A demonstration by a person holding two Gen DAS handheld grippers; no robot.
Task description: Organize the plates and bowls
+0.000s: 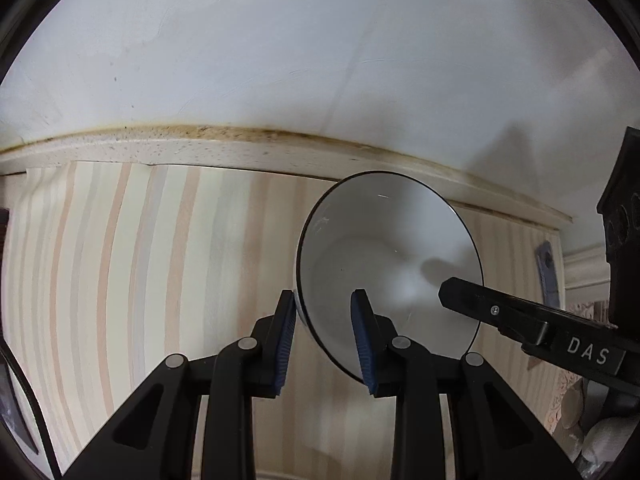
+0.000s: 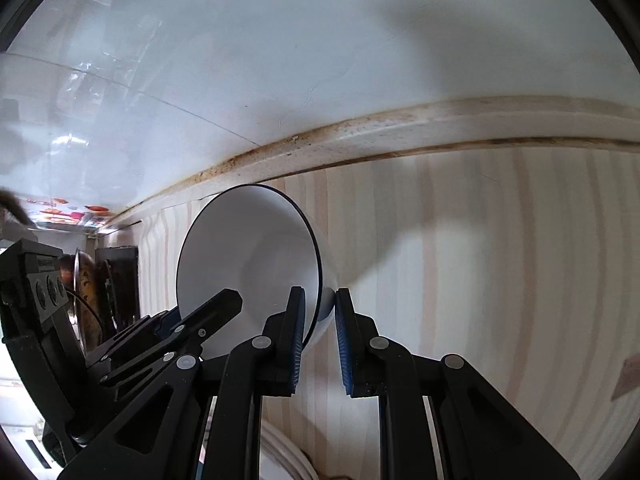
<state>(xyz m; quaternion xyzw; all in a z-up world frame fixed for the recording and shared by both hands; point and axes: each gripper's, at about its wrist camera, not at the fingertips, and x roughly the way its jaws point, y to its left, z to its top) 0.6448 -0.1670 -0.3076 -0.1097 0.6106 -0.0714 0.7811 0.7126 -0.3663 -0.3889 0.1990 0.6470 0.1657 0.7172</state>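
A white bowl (image 1: pixel 384 248) with a thin dark rim hangs tilted in the air, its opening towards both cameras. My left gripper (image 1: pixel 324 340) is shut on the bowl's left wall, one blue pad outside and one inside. In the right wrist view the same bowl (image 2: pixel 240 252) has my right gripper (image 2: pixel 320 336) shut on its right rim, a pad on each side of the wall. The right gripper's black finger (image 1: pixel 480 304) reaches across the bowl's mouth in the left wrist view. The left gripper's finger (image 2: pixel 212 312) lies over the bowl's lower left in the right wrist view.
A striped pale wood cabinet front (image 1: pixel 140 260) stands right behind the bowl, under a stained moulding (image 1: pixel 200 146) and a white surface above. A white dish rim (image 2: pixel 284 452) shows below the right gripper. Metal cookware (image 2: pixel 86 292) stands at the far left.
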